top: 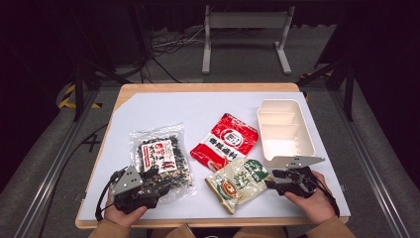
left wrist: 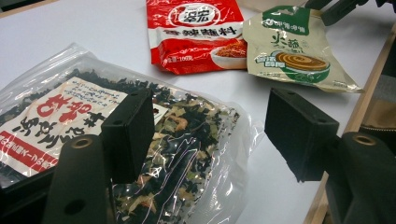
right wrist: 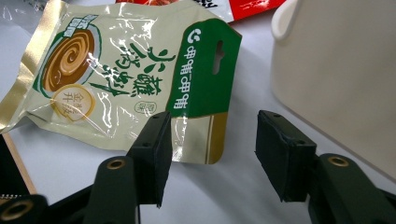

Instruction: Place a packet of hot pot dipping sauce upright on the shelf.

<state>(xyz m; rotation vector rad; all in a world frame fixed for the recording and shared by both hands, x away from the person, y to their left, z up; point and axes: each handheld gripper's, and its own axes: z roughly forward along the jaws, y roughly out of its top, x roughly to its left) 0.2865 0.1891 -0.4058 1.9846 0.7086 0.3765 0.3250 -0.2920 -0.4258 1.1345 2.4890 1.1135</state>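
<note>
White sheet [top: 198, 106] over a wooden table [top: 208, 88], dark room behind w/ a metal stand [top: 246, 34] and cables on the floor.

Green pouch [top: 238, 182] lies flat near the front edge, just ahead of the right gripper [top: 277, 181]. In the right gripper view that gripper [right wrist: 210, 149] has jaws spread wide, nothing between them; the pouch [right wrist: 126, 79] has its green header corner right at the left jaw tip, touching or not, can't tell. Cream tray [right wrist: 341, 79] sits just to the right of the jaws, three compartments seen from above [top: 285, 130].

Red pouch [top: 225, 141] lies beyond the green one, edges close, and shows in the left gripper view too [left wrist: 198, 35].

Left gripper [top: 148, 186] sits over the near end of the seaweed bag [top: 161, 156]. Up close, the gripper [left wrist: 210, 135] is open wide, left jaw over the bag [left wrist: 140, 154], right jaw off the bag's edge above bare sheet. Grip not made. Green pouch [left wrist: 294, 46] well ahead to the right.

A hand [top: 313, 203] holds the right gripper, the other hand [top: 124, 215] the left.
</note>
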